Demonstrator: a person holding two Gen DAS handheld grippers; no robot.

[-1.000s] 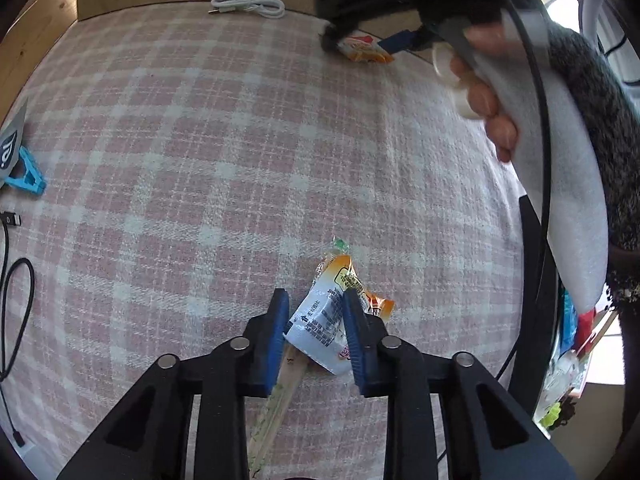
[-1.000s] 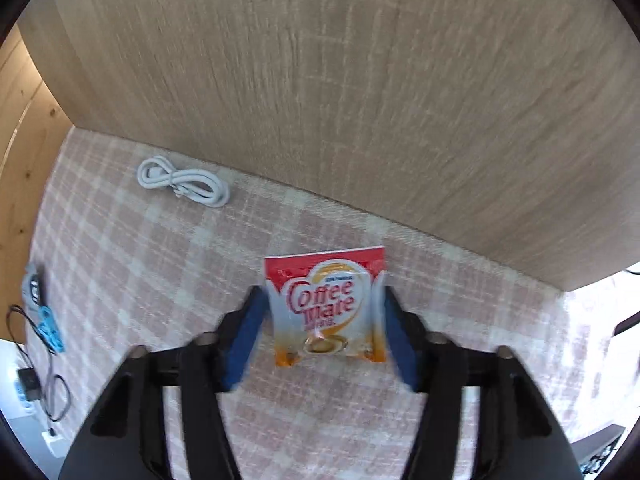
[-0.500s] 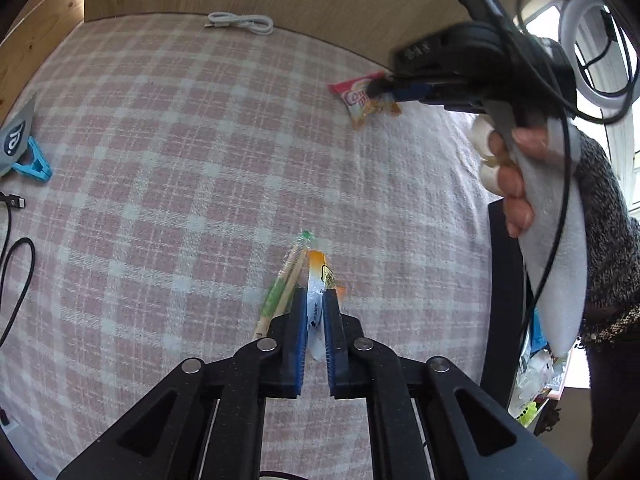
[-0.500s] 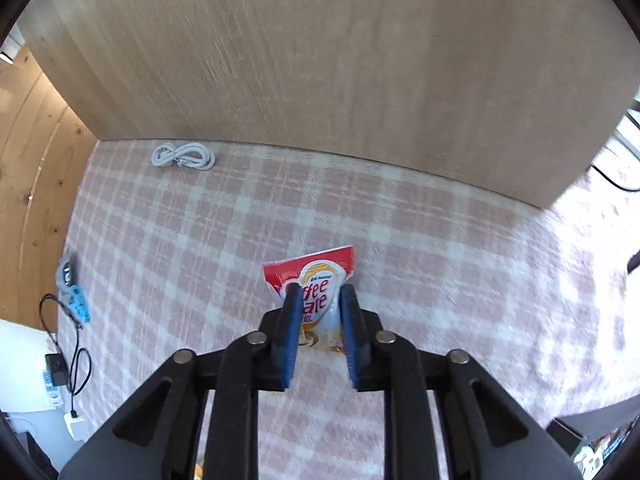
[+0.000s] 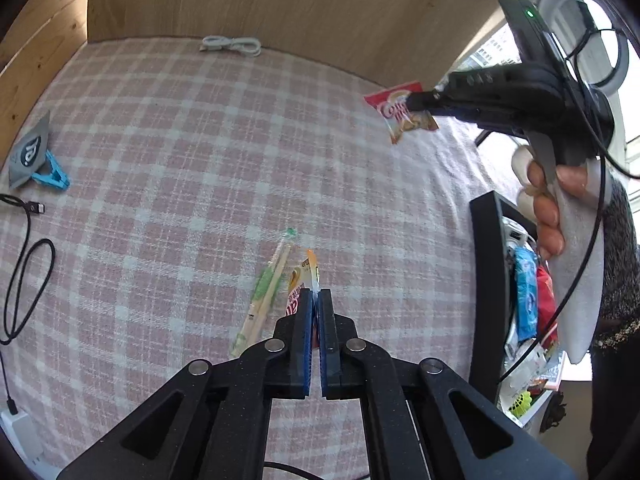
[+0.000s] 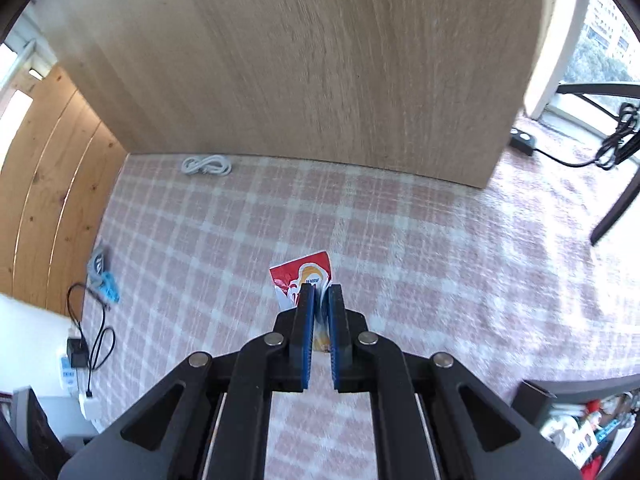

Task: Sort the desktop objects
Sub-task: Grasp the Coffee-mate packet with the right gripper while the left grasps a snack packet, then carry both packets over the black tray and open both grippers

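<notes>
My left gripper (image 5: 316,294) is shut on a white and orange snack sachet (image 5: 305,276), lifted above the pink plaid tablecloth (image 5: 180,152). Wrapped chopsticks (image 5: 264,296) lie on the cloth just left of it. My right gripper (image 6: 321,294) is shut on a red Coffee Mate sachet (image 6: 302,276) and holds it above the cloth. The red sachet also shows in the left wrist view (image 5: 400,114), hanging from the right gripper (image 5: 420,102) at the upper right.
A coiled white cable (image 5: 232,45) lies at the back by the wooden panel. A grey pouch with a blue clip (image 5: 34,160) and a black cable (image 5: 24,264) are at the left. A black box of packets (image 5: 520,292) stands at the right edge.
Both grippers closed on their sachets and lifted them off the cloth. The right gripper has pulled back and up from the wooden panel.
</notes>
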